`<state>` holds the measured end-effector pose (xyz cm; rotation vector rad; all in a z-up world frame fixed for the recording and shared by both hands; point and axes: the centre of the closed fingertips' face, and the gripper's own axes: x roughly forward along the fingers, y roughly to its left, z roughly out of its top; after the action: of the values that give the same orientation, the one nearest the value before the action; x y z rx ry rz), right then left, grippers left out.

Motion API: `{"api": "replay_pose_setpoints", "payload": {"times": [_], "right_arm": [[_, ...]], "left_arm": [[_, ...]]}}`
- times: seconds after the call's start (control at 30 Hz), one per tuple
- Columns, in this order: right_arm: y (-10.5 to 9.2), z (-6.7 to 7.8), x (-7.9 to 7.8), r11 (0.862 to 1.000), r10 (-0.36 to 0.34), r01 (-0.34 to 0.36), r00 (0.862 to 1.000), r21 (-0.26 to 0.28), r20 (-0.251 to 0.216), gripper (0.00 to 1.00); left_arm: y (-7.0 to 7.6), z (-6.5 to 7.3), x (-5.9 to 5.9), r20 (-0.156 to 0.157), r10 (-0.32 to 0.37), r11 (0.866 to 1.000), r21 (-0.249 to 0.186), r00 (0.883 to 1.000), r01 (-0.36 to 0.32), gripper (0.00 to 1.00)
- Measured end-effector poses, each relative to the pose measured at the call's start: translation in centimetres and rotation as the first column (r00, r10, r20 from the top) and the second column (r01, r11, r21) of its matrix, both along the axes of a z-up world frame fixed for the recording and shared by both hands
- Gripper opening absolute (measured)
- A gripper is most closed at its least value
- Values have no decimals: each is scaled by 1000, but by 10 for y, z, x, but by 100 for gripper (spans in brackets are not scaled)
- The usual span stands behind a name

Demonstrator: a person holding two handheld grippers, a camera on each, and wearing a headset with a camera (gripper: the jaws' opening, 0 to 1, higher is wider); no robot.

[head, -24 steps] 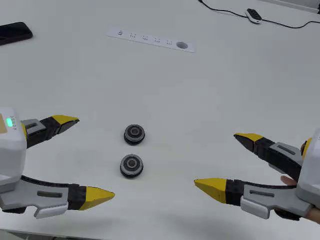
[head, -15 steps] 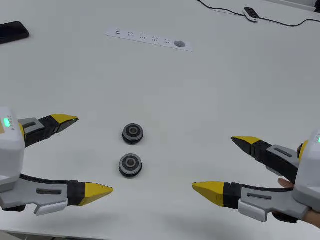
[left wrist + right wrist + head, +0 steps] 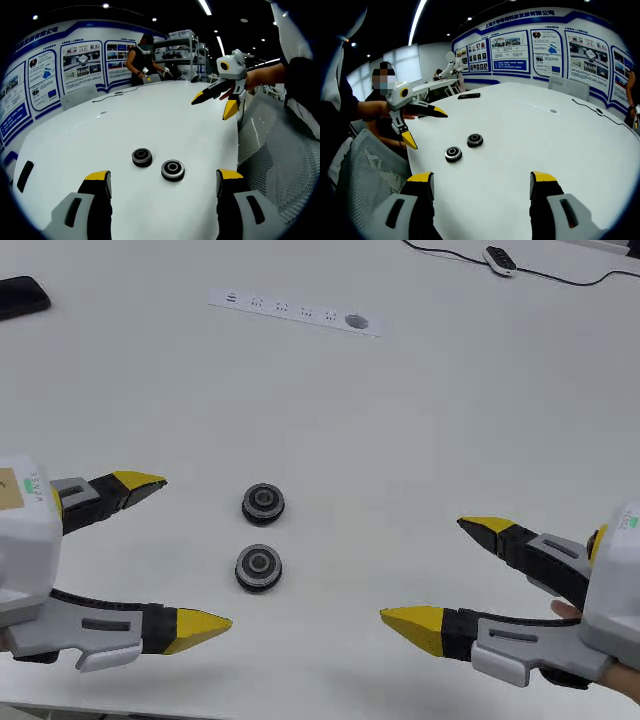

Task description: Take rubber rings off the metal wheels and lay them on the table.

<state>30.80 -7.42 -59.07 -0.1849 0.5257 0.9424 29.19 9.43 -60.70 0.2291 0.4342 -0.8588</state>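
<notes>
On the white table (image 3: pixel 400 420), centre of the workspace: two small metal wheels, lying flat, one beyond the other as the head view has it, close together but not touching. The far wheel (image 3: pixel 263 504) and near wheel (image 3: pixel 259 567) each look to carry a dark rubber ring (image 3: pixel 241 572) around the rim, so by my reading nothing has been stripped yet and no loose ring lies on the surface. The left gripper (image 3: pixel 194 551) is held off to the left of the pair, jaws spread wide, yellow tips pointing inward at the wheels and gripping nothing. The right gripper (image 3: pixel 423 569) mirrors it from the right, jaws likewise wide apart and empty, well clear of both wheels. Each gripper view looks down its own parted jaws at the two wheels with the opposite gripper beyond them, which suggests a squared-up approach from both sides: probably one tool to pin a wheel, the other to peel its ring. Height above the table cannot be judged. Far side: a white power strip (image 3: pixel 295 312), a dark phone (image 3: pixel 20 295) at the left edge, and a cable (image 3: pixel 560 280), all well out of the working area. Risk: wheels this small may skid if nudged.
</notes>
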Motion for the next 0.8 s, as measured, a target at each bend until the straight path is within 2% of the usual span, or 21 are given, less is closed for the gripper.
{"api": "replay_pose_setpoints", "payload": {"times": [0.13,0.27,0.4,0.57,0.8], "right_arm": [[-1,-4,-1,1000,1,-1,1000,-12,-10,80],[0,-4,-1,1000,-7,7,1000,-1,-19,79],[1,-7,-4,1000,-9,9,999,-2,-35,79],[3,-10,-7,1000,-8,9,999,8,-52,79],[9,-8,-5,999,-13,16,997,43,-71,77]], "left_arm": [[-3,-1,1,-3,-6,1000,2,1000,6,88],[-6,-3,1,-2,-16,1000,8,1000,16,88],[-5,-7,2,12,-22,999,45,1000,22,86],[-7,-4,5,13,-23,1000,21,1000,23,84],[-11,-2,9,22,-44,999,33,999,43,81]]}}
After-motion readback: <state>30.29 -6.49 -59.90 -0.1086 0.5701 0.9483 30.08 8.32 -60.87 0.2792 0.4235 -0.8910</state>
